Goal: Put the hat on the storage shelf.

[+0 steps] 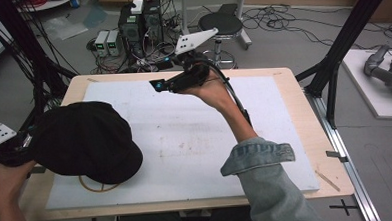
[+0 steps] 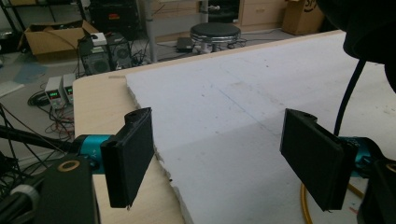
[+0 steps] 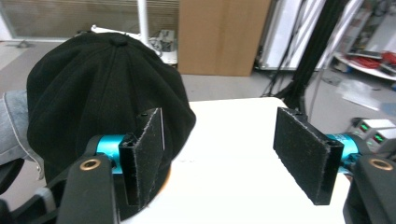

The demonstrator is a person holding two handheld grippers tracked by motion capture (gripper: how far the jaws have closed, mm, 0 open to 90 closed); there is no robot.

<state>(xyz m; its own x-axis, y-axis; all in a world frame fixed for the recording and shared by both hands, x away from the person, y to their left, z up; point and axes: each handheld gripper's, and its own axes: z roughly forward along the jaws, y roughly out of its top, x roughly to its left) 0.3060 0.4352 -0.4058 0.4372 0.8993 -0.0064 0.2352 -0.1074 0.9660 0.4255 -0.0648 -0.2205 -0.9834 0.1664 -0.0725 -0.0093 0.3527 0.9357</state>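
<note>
holding my right gripper high over the far edge of the surface, i have its jaws spread wide with nothing between them, pointing back toward the black cap. in the right gripper view the cap sits ahead and a little to the left of my jaws, crown up with its top button showing, resting on the white foam board. my left gripper is also spread and empty; its jaws look across bare board, with the cap looming as a dark mass at the upper right, close beside that gripper.

the step, as i judge it, is closing in on the cap to take hold. to do it well i'd bring the right jaws down low and level, aimed at the brim or the lower edge of the crown, where the fabric folds into something thin enough to pinch; the rounded top would only slide out. i'd keep the jaws wide until the cloth is well between the pads, then press. the left jaws could steady the near side so the cap doesn't skid on the board.

the cap is the one hollow thing here. it lies opening-down, so i cannot tell what is inside it. a yellowish ring peeks out from under its near edge.
</note>
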